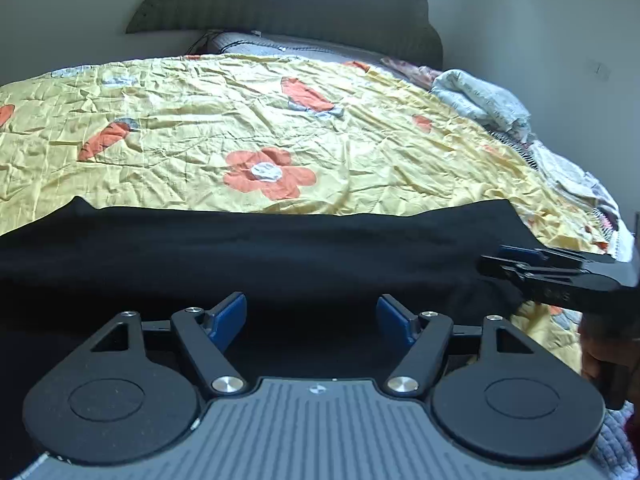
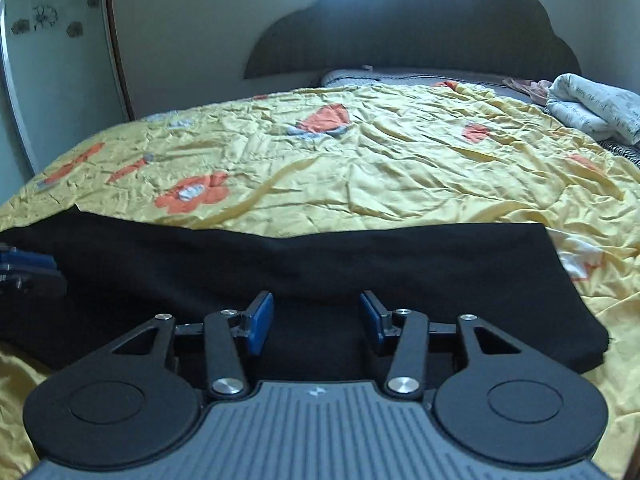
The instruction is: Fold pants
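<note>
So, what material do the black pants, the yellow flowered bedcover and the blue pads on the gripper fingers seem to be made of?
Black pants: probably a soft matte knit or cotton; no shine, gentle folds.
Yellow flowered bedcover: likely thin satin-like or polyester cloth; slight sheen and many fine, sharp creases.
Blue pads: seemingly rubber or soft plastic, matte; I cannot tell which.

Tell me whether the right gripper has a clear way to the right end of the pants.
Probably yes. The right gripper hovers open over the black pants, and their right end lies flat on the yellow bedspread with nothing on it. The left gripper sits off to the other side.
</note>
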Action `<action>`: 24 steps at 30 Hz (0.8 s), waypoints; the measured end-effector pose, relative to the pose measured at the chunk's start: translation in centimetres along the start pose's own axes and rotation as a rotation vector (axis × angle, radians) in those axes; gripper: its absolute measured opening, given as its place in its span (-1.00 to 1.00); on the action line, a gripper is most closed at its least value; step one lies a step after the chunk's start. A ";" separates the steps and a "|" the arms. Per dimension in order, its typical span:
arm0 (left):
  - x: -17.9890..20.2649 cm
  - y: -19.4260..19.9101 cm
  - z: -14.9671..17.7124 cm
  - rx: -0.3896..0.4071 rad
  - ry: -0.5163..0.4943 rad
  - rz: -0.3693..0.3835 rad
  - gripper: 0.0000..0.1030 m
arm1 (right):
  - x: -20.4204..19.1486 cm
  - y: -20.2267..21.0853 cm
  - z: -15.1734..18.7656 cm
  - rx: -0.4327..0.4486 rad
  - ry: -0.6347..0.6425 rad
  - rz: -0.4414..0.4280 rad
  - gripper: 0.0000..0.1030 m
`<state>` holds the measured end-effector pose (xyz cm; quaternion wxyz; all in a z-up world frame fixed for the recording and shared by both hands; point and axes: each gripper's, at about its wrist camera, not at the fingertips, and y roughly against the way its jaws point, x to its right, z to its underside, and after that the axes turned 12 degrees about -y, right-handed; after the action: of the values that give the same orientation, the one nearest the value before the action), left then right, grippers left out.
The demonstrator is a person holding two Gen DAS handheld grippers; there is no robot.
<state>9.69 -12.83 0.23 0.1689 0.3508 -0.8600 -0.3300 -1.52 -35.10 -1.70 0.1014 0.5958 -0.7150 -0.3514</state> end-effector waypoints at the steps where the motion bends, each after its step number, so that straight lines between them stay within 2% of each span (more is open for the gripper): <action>1: 0.1 -0.5 -0.2 -0.015 0.004 -0.003 0.43 | 0.5 -0.1 0.0 -0.006 -0.004 0.014 -0.07; 5: 1.3 -1.8 -0.8 -0.032 0.005 -0.015 0.43 | 4.2 -1.3 -0.7 -0.022 -0.092 0.057 -0.08; 7: 2.0 -2.2 -1.2 -0.032 -0.006 -0.045 0.46 | 5.7 -0.5 -1.3 0.029 -0.183 0.096 -0.05; 9: 2.4 -2.5 -1.6 -0.030 -0.003 -0.082 0.51 | 6.3 0.7 -1.5 0.079 -0.228 0.070 -0.05; 10: 2.5 -2.7 -1.7 -0.029 -0.002 -0.100 0.55 | 6.4 1.2 -1.4 0.086 -0.236 0.056 0.02; 14: 3.1 -3.4 -2.1 -0.028 -0.019 -0.184 0.70 | 6.3 1.6 -0.5 0.073 -0.236 0.058 0.03; 17: 3.4 -3.9 -2.2 -0.034 -0.038 -0.225 0.72 | 6.5 1.4 0.0 0.055 -0.249 0.043 0.04; 20: 3.5 -4.2 -2.2 -0.042 -0.046 -0.252 0.76 | 6.7 0.7 0.4 0.032 -0.207 0.082 0.07; 24: 3.7 -4.3 -2.1 -0.037 -0.049 -0.271 0.81 | 7.0 1.9 0.2 0.092 -0.247 0.101 0.10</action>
<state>10.34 -18.66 -0.95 0.1082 0.4522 -0.8024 -0.3742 -4.99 -41.38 -2.55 0.0026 0.5151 -0.7666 -0.3835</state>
